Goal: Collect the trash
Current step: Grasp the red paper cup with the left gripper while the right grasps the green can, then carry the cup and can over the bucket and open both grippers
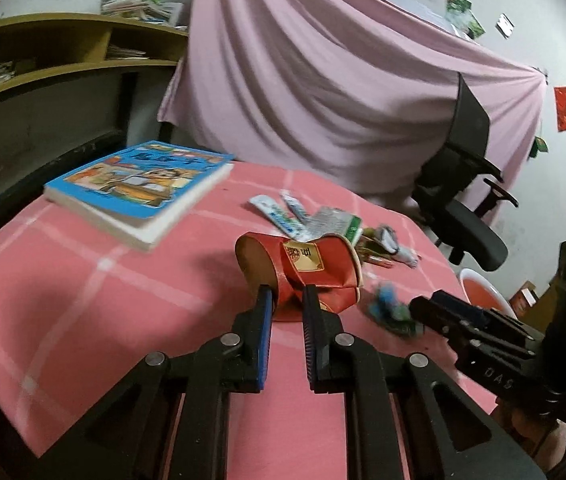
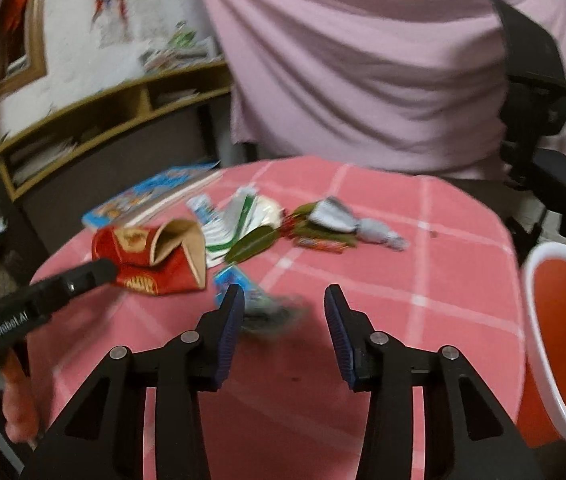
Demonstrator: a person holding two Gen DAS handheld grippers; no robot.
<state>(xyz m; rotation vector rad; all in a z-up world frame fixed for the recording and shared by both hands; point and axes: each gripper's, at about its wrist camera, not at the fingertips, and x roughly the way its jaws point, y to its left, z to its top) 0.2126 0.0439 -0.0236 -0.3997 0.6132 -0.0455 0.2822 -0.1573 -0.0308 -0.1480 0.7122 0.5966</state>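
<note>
Though blurred, a small wrapper (image 2: 239,280) lies beside the right gripper (image 2: 283,300).

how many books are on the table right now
1. The blue book lies flat near the far left edge of the pink checked tablecloth, apart from the trash pile. Others could lie outside both views.

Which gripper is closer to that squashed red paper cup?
Left. The left gripper is clamped on the red paper cup; the right gripper hovers beside it over a small wrapper.
</note>
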